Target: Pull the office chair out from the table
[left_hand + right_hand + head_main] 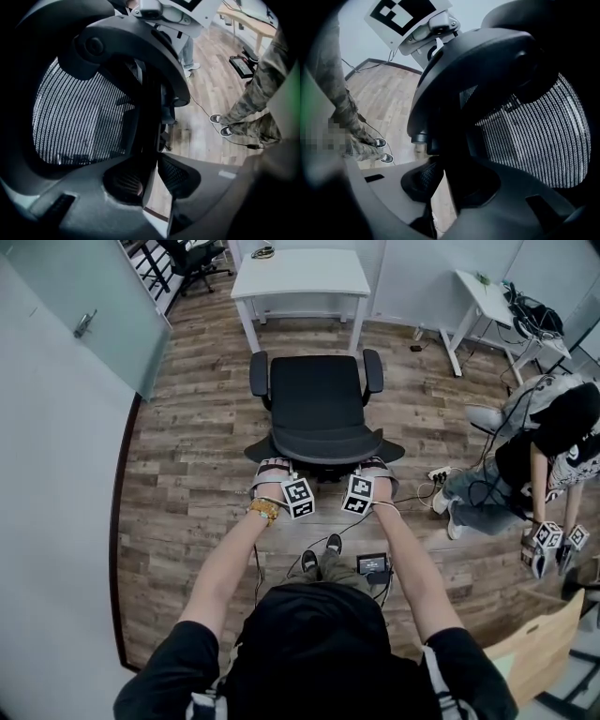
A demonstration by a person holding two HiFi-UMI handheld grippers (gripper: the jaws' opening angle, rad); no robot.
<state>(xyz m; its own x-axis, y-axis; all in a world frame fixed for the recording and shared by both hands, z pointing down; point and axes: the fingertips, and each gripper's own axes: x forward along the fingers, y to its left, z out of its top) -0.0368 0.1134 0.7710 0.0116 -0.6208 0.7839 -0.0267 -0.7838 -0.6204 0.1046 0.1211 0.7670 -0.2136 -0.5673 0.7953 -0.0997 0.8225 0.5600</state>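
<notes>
Gripping the backrest rim (pixel 323 452) of the office chair (pixel 317 399), the left gripper (pixel 273 467) and right gripper (pixel 377 467) each clamp one end; rim axis runs crosswise between them; chair lies directly ahead of both, equally near; table (pixel 300 277) stands beyond the seat, farther ahead.

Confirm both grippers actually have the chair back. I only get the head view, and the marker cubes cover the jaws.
Observer: The left gripper view shows the backrest rim of the office chair running down between the jaws of the left gripper, and they are closed on it.
Operator: Right side?
Observer: Same. The right gripper is closed on the rim, as its own view shows.
Operator: Are they on frame or fabric?
Observer: Frame. The striped see-through mesh sits beside the jaws in both gripper views, not between them.
</notes>
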